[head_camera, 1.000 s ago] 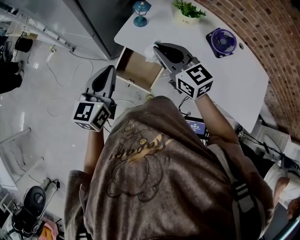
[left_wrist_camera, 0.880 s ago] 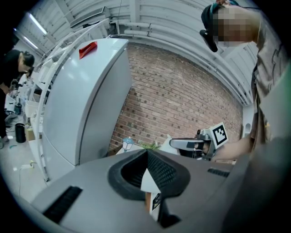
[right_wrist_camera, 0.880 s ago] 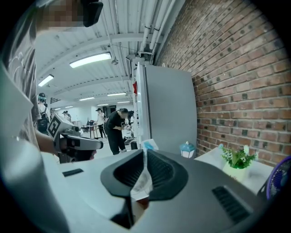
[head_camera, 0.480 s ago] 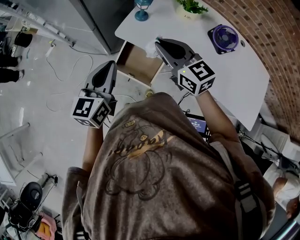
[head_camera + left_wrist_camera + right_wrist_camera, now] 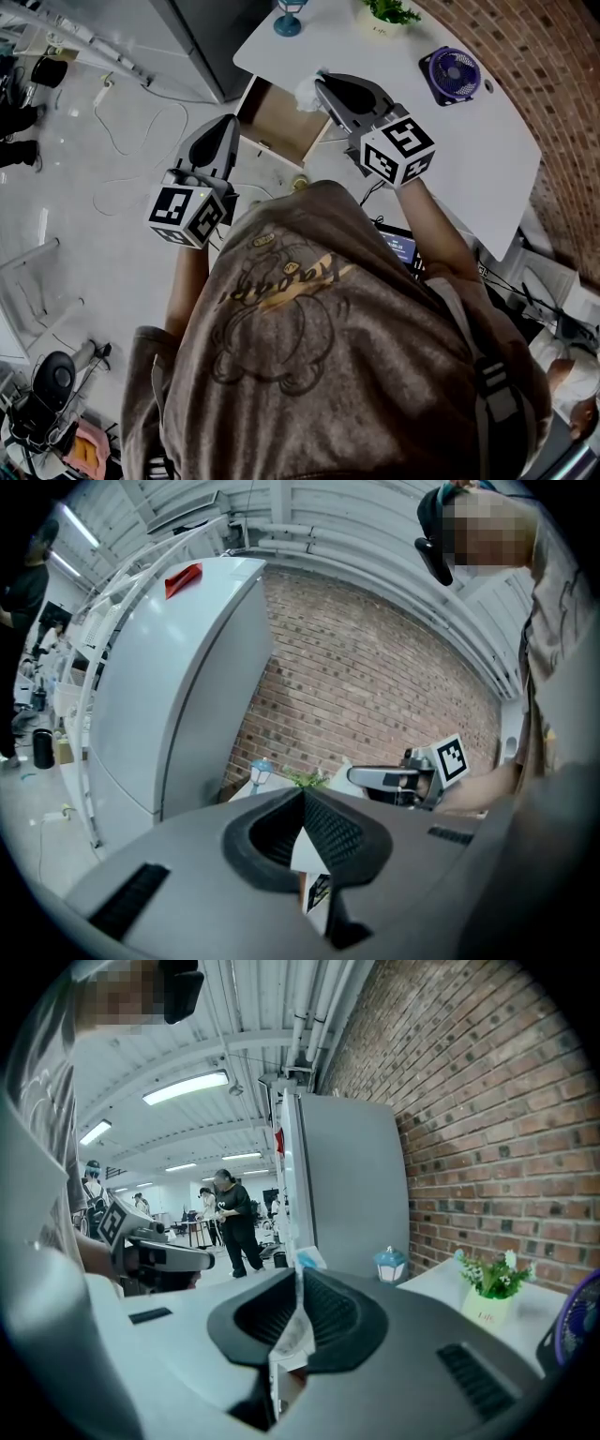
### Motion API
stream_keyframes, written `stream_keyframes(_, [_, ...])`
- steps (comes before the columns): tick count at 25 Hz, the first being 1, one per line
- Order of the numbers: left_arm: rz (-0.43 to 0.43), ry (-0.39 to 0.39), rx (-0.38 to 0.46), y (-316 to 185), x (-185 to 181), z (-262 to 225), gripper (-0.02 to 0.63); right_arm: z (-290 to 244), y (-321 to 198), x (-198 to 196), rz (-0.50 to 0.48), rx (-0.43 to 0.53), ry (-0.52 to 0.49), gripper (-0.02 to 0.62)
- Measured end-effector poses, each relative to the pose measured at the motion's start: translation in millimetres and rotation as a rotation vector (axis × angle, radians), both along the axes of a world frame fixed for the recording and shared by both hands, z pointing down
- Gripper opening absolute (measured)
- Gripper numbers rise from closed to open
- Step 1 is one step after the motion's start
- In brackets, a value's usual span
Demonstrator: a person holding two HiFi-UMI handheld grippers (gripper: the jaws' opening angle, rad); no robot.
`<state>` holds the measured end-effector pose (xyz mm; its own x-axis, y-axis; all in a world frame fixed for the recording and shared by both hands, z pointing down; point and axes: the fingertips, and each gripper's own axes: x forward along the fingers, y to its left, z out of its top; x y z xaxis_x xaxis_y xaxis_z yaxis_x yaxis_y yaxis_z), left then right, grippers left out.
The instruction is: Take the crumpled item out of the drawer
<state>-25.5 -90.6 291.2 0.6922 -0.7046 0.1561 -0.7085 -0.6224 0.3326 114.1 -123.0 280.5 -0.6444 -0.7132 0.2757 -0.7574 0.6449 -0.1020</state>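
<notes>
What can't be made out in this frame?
- The crumpled item: material unclear. It is tiny in the head view and edge-on in the shut jaws of the right gripper in its own view.
- The drawer: corner hidden beneath that gripper, head view.
- The blue lantern: top cut off by head view's edge.

What we find on the table

We see a white rounded tabletop (image 5: 487,164) bearing a small blue lantern (image 5: 288,17), a green potted plant (image 5: 386,16) and a round purple fan (image 5: 448,75); its wooden drawer (image 5: 277,122) stands open.
</notes>
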Motion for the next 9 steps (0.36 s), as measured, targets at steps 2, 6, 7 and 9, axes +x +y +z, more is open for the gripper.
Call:
stream_keyframes(2, [-0.005, -0.002, -0.002, 0.1, 1.8, 0.4, 0.008, 0.5, 0.0, 1.1, -0.002, 0.0, 0.0, 0.026])
stream_keyframes(6, [-0.01, 0.003, -0.015, 3.7, 5.6, 2.5, 0.008, 4.4, 5.1, 4.5, 0.005, -0.008, 0.0, 0.026])
stream_keyframes(7, [-0.006, 0.005, -0.016, 4.5, 6.5, 2.9, 0.008, 5.3, 6.3, 5.1, 0.008, -0.01, 0.001, 0.026])
stream_keyframes(9, [0.004, 0.008, -0.013, 5.9, 8.1, 3.4, 0.008, 7.0, 8.4, 5.7, 0.012, -0.015, 0.003, 0.026])
